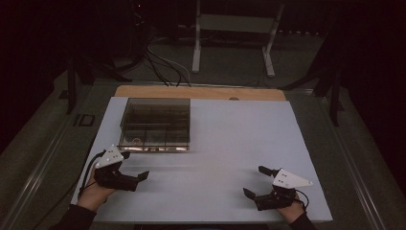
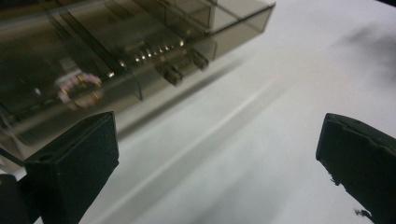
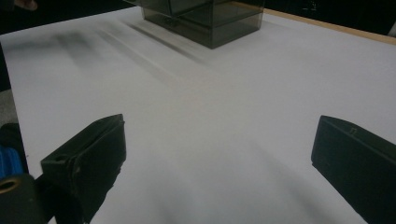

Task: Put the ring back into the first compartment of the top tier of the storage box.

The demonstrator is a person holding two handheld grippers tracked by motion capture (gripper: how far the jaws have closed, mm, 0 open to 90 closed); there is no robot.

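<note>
- the smoky clear compartment box (image 1: 155,123) sits on the far left part of the white table sheet (image 1: 230,143), its lid closed; dark tint and dim light make the dividers inside hard to read from the high view.
- in the left gripper view, a small pinkish beaded ring (image 2: 78,87) shows blurred through the box wall, in a compartment near the front; its exact shape cannot be told.
- two small latches (image 2: 182,67) stand on the box's front edge, soft in focus.
- the left gripper (image 1: 134,167) lies just in front of the box's near left corner, jaws spread wide, holding nothing.
- the right gripper (image 1: 253,183) rests well apart from the box near the sheet's front right, jaws also wide and empty.
- the room beyond the table is dark; cables (image 1: 160,64) and a white frame (image 1: 234,33) on the floor are barely legible.
</note>
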